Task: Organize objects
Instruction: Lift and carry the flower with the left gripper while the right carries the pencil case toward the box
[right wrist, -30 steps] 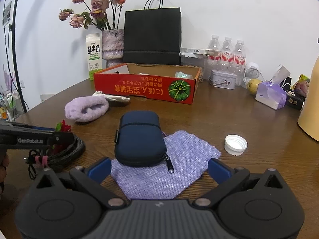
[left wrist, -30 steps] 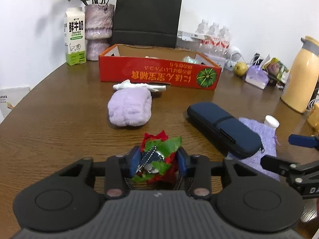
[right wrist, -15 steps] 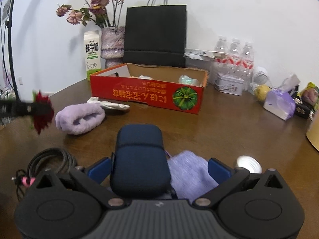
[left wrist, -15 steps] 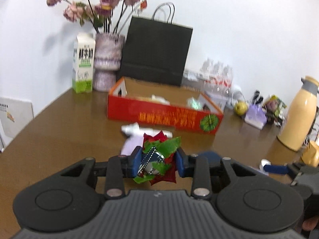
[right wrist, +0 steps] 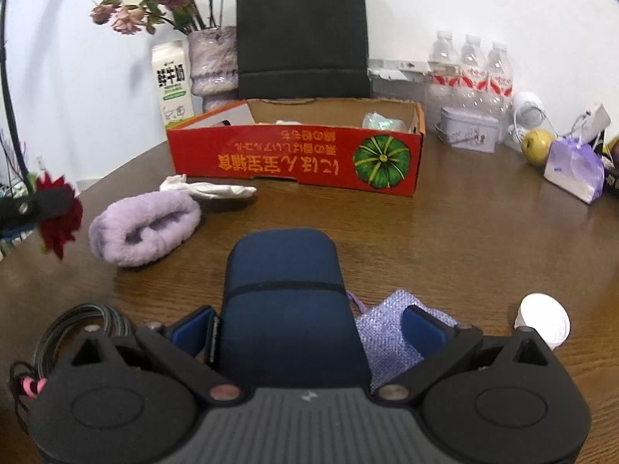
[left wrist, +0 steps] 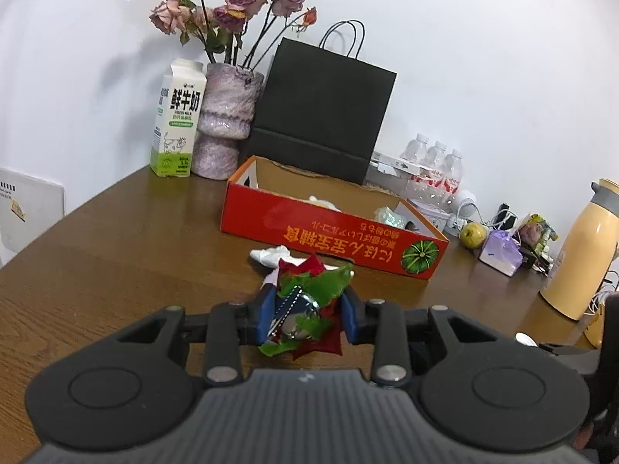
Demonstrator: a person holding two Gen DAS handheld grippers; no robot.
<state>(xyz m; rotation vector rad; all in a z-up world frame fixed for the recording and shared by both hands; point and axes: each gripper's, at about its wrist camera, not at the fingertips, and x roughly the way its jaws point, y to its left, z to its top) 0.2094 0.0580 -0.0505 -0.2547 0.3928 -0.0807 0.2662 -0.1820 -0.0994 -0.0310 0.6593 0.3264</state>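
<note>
- Red paper flower [left wrist: 305, 309] is clamped in the left gripper [left wrist: 305, 315], above the table; the red box [left wrist: 332, 232] lies ahead of it.
- Navy case [right wrist: 284, 290] lies between the right gripper's [right wrist: 305, 328] spread jaws, long axis pointing forward; contact of the pads is unclear.
- Box contents are mostly hidden by its wall.

Red box [right wrist: 294, 158] with yellow lettering and green pumpkin print; navy case [right wrist: 284, 290]; lilac fuzzy roll [right wrist: 143, 228]; red-green flower ornament [left wrist: 309, 301]; brown wood-grain counter [right wrist: 445, 239].
</note>
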